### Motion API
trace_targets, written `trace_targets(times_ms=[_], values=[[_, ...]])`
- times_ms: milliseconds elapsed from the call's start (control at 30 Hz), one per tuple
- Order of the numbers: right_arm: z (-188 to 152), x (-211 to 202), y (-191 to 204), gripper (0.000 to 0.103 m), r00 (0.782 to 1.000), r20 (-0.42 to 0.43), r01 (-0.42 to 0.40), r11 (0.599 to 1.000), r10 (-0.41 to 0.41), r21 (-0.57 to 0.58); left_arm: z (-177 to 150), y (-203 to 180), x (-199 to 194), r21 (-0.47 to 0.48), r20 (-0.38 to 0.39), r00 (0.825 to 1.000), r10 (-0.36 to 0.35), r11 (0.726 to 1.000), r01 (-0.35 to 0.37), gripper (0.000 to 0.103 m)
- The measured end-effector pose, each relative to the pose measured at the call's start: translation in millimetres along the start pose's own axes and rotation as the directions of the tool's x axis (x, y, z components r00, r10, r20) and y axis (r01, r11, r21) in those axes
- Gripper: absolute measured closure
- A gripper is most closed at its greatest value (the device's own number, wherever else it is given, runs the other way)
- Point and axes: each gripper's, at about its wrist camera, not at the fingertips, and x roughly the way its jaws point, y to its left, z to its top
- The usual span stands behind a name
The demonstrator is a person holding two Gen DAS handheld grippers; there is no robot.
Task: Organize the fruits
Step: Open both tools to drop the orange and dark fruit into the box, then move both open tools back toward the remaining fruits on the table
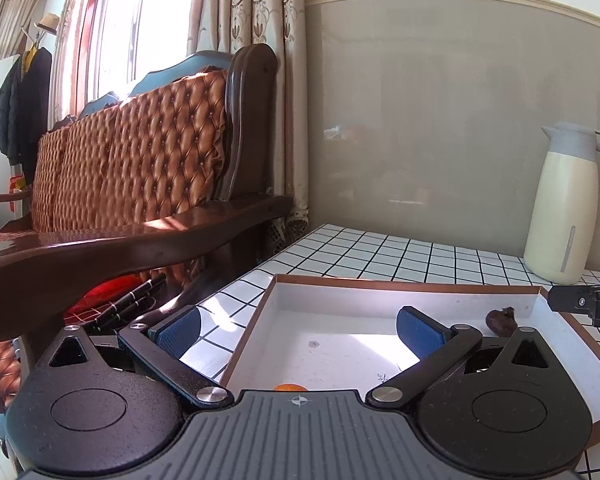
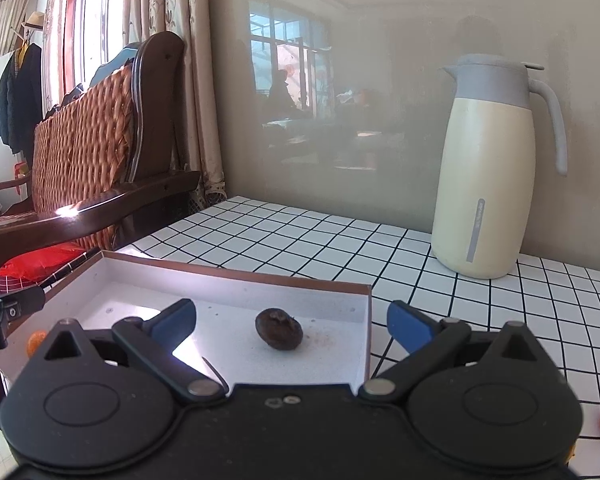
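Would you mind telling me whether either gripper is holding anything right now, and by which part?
Nothing is held. The left gripper and right gripper are both open; the dark brown fruit lies loose in the tray.

Strong daylight is admitted through the window [image 1: 120,20] at ten o'clock in both views, where the panes are blown out to white. A hard sunlit patch is thrown on the floor of the box [image 1: 340,344], with shade laid over the rest of it. Glare is seen on the sofa arm [image 2: 72,212]. In the right view a faint reflection of a window is carried on the glossy wall [image 2: 300,80]. Straight lines are bent by the fisheye lens toward the edges, and the corners are darkened. Distant objects are rendered slightly soft; the table grid [image 2: 300,240] is kept sharp.
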Motion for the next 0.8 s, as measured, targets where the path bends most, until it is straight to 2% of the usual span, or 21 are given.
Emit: trace_targets(times_ms=[433, 800], values=[[0, -14, 1, 0.007, 1.000, 0.010, 0.000, 1.000, -0.001, 0.008, 1, -4, -10, -0.002, -0.007, 1.000, -0.020, 1.000, 0.020, 0.000], [-5, -66, -11, 0.007, 0.997, 0.072, 0.031, 0.999, -0.034, 0.042, 6, -23, -48, -0.008, 0.037, 0.996, -0.085, 0.996, 0.085, 0.000]])
